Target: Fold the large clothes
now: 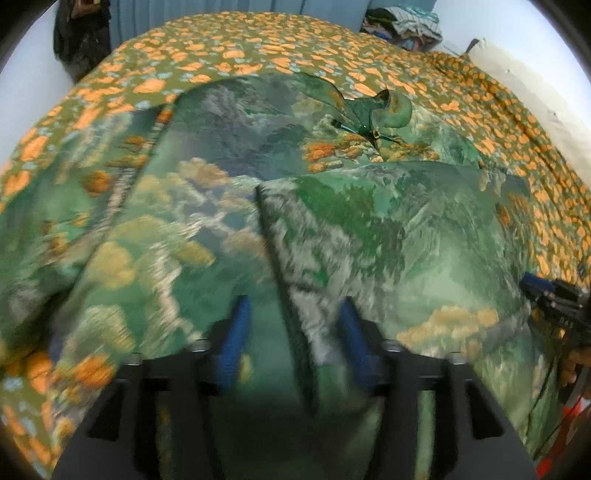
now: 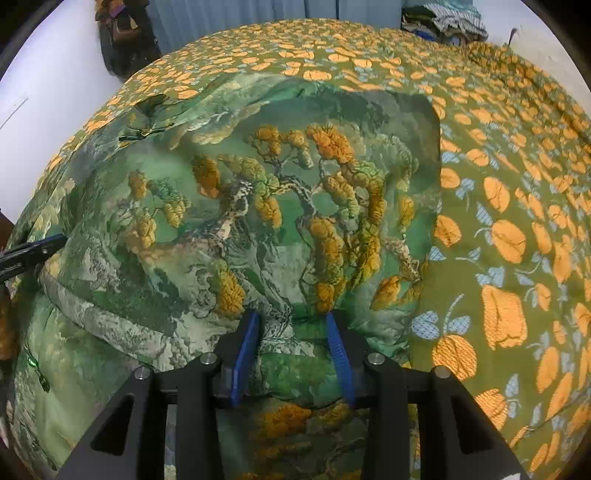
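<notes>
A large green garment [image 1: 229, 177] printed with trees and mountains lies spread on the bed. A folded panel [image 1: 388, 229] of it lies over the right half, its edge running toward my left gripper [image 1: 293, 310]. That gripper is open with blue fingers either side of the fold edge, just above the cloth. In the right wrist view the garment [image 2: 258, 206] fills the left and middle. My right gripper [image 2: 291, 325] is open over a raised ridge of the cloth near its right edge. It also shows in the left wrist view [image 1: 554, 295].
The bed is covered by an olive bedspread with orange flowers [image 2: 509, 229]. A pile of clothes [image 1: 406, 26] lies at the far right corner. A dark bag [image 1: 81, 33] hangs on the wall at the far left. Blue curtains are behind the bed.
</notes>
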A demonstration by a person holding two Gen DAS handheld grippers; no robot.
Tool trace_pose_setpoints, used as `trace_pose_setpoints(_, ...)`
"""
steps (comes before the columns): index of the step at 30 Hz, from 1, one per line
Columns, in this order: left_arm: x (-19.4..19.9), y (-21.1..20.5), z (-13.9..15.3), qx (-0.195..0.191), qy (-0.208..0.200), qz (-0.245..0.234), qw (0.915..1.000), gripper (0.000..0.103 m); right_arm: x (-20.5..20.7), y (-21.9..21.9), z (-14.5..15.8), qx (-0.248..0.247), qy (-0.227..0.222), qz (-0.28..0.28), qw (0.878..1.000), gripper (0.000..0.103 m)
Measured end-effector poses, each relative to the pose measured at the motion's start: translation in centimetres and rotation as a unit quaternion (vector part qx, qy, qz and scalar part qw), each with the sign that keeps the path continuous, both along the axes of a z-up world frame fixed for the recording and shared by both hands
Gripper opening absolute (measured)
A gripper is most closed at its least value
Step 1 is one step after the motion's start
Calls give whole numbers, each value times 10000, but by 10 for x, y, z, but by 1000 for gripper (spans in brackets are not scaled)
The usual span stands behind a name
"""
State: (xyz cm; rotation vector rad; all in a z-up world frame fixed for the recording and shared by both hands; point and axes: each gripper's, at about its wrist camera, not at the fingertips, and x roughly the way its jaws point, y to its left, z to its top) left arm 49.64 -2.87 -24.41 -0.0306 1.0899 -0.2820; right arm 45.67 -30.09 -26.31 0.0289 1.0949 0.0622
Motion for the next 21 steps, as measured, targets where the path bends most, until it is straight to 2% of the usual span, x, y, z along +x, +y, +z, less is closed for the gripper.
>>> trace_pose_setpoints(2, -16, 11, 13, 97, -117, -11, 9999, 80, -10, 2, 11, -116, -227, -66, 9997, 40)
trace_pose_setpoints(4, -38, 30, 25, 143, -168, -67, 9997, 83, -22, 4, 23, -241, -398, -182, 9987, 43)
trace_pose_setpoints(6, -56, 50, 32, 292, -194, -80, 9994, 84, -37, 8, 35, -123, -493, -259, 9984, 73)
trace_pose_setpoints(10, -89, 103, 49, 741, -364, 214, 9964, 87, -79, 28, 65, 330, -860, -169, 9956, 75)
trace_pose_setpoints(13, -101, 154, 60, 768, -512, 750, 9929, 90, -111, 47, 81, 418, -1153, -18, 9924, 75)
trace_pose_setpoints(15, -103, 204, 63, 419, -508, 1395, 9880, 94, -130, 61, 90, 519, -1305, 103, 9900, 75)
trace_pose_setpoints(17, -100, 251, 56, -131, -360, 2109, 9767, 94, -146, 76, 93, 475, -1401, 230, 9887, 75)
trace_pose_setpoints(19, -98, 299, 40, -883, -162, 2834, 9548, 94, -155, 91, 93, 377, -1418, 302, 9887, 75)
trace_pose_setpoints(20, -96, 312, 34, -1137, -85, 3046, 9456, 94, -159, 97, 92, 359, -1393, 319, 9891, 75)
trace_pose_setpoints(21, -94, 330, 23, -1438, 16, 3309, 9326, 94, -161, 100, 91, 386, -1355, 334, 9895, 75)
